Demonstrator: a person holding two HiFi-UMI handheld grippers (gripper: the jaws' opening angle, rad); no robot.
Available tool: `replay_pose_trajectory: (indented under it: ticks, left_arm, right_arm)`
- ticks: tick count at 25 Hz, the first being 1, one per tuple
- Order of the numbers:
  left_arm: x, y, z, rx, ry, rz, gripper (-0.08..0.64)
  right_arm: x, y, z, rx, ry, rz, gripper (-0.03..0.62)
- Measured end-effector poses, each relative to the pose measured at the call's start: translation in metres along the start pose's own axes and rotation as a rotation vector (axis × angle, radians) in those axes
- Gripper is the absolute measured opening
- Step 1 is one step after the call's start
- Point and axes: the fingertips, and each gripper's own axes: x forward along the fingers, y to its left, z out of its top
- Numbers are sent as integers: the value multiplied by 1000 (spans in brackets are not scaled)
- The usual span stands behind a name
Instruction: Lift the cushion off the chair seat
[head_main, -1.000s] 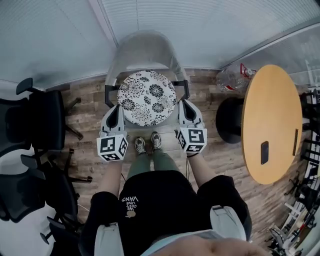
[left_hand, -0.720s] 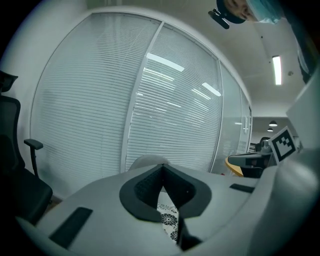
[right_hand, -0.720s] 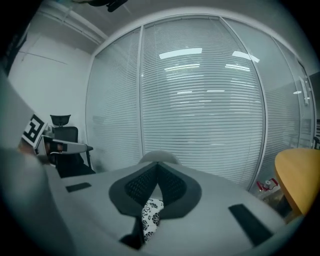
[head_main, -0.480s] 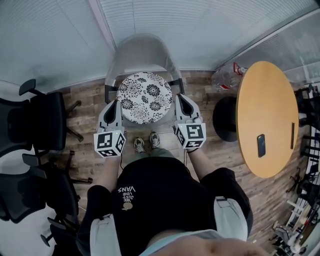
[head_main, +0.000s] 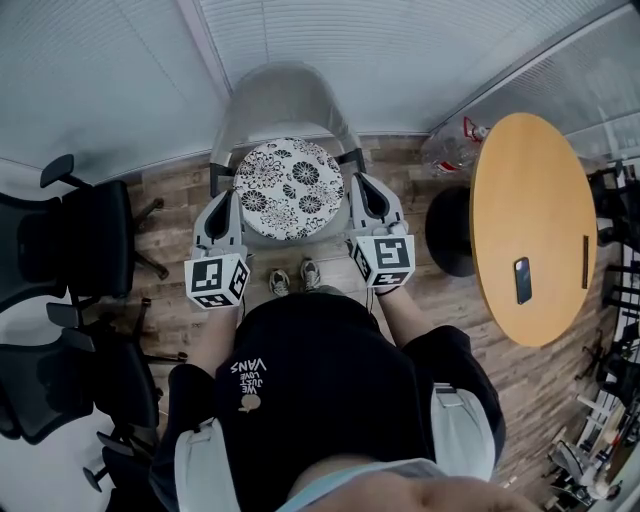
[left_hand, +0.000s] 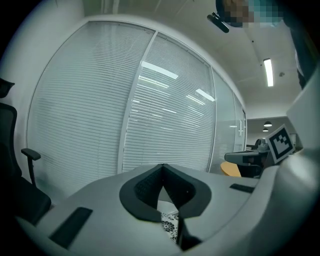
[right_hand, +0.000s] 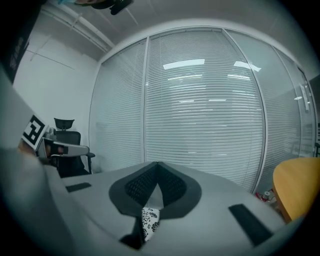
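Raised since a second ago, the cushion (head_main: 290, 188) hangs just above the chair (head_main: 285, 95) seat, with the left gripper (head_main: 230, 202) and right gripper (head_main: 357, 187) each clamped shut on an opposite edge. Such thin pinches could slip, dropping one side.

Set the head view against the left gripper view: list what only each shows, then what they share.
Only the head view: the backrest of the grey chair, the phone, the person's shoes.
Only the left gripper view: a ceiling light, and the left gripper with jaws pinched shut on the edge of the cushion.
Both: the floral cushion, the window blinds, the round wooden table, a black office chair, the marker cube of the right gripper.
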Motion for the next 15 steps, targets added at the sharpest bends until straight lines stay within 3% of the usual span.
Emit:
replay_pose_trajectory:
  ticks: [15]
  left_arm:
    - [-9, 1, 20, 17, -33, 5, 11]
  right_arm:
    - [-5, 7, 16, -1, -33, 21, 17]
